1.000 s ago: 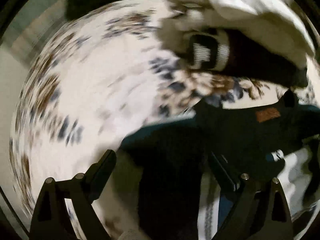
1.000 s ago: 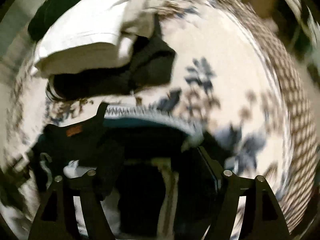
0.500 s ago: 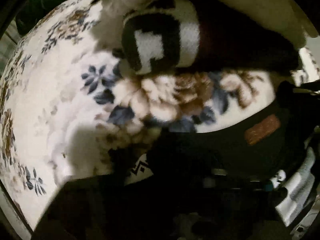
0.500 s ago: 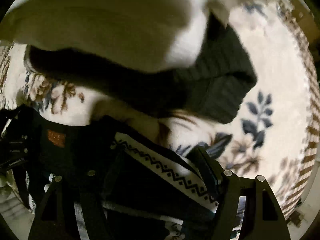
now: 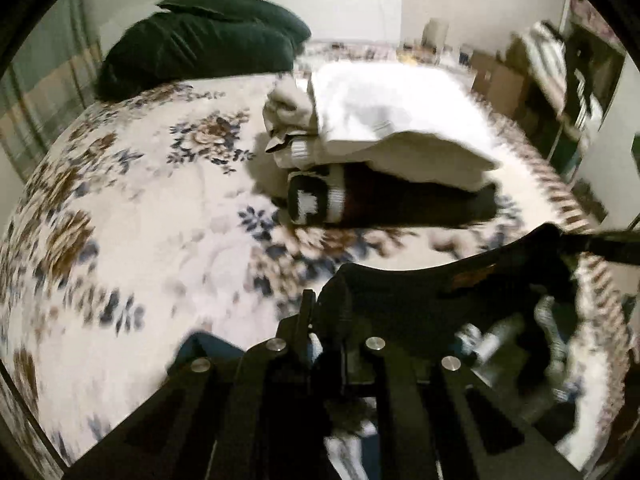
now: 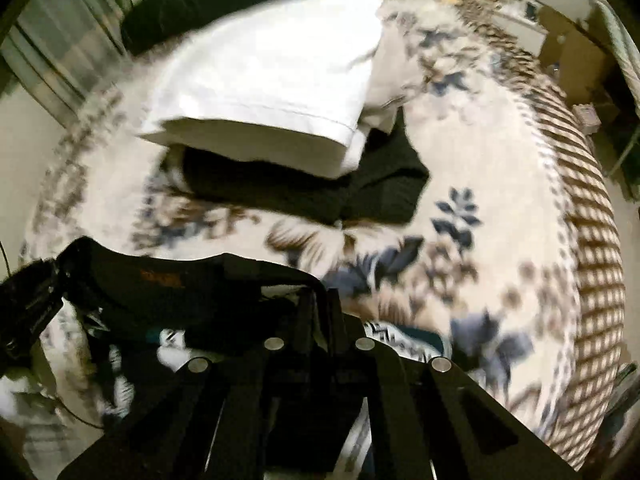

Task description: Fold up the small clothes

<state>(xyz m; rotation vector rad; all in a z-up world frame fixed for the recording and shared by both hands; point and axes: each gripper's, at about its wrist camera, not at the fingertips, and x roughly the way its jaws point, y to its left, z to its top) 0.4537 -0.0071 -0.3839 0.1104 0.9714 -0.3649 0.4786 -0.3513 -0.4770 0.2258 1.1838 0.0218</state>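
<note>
Basically we had the dark garment strung between both grippers above the bedspread. Left gripper pinched shut on one top corner, right gripper pinched shut on the other. Folded stack sat just beyond. Risk, we judged: thin pinch slips, corner drops, garment bunches; swinging forward could topple the stack.

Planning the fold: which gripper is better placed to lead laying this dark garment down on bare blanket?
Left, probably. Both are shut on the dark garment, but the left gripper faces open floral blanket, while the folded stack sits ahead of the right gripper.
</note>
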